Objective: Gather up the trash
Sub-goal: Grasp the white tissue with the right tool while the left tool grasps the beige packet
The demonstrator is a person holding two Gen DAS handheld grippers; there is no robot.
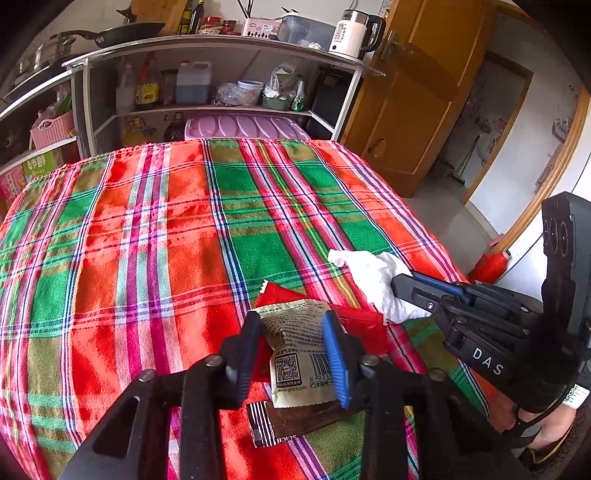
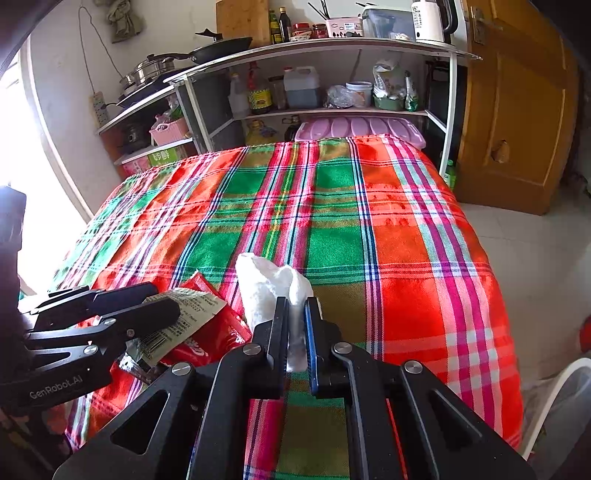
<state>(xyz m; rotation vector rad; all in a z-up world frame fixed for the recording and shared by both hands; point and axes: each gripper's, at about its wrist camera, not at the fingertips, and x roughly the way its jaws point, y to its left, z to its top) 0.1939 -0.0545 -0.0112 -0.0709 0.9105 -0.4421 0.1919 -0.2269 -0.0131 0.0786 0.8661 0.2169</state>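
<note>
On the plaid tablecloth [image 1: 147,240], near the front right, lies a pile of trash. My left gripper [image 1: 293,325] stands around a beige wrapper [image 1: 295,354] with a barcode, its jaws touching both sides. Under it lie a red packet [image 1: 362,325] and a dark brown wrapper [image 1: 295,421]. My right gripper [image 2: 295,310] is shut on a crumpled white tissue [image 2: 266,288]. In the left wrist view the right gripper [image 1: 400,282] grips the tissue [image 1: 373,277] just right of the pile. In the right wrist view the left gripper [image 2: 162,299] holds the beige wrapper [image 2: 184,314] over the red packet [image 2: 210,332].
A white shelf unit [image 1: 221,74] with bottles, jars and a kettle [image 1: 354,33] stands behind the table. A wooden door [image 1: 417,92] is at the right. A white-rimmed bin [image 2: 565,398] stands on the floor by the table's right edge.
</note>
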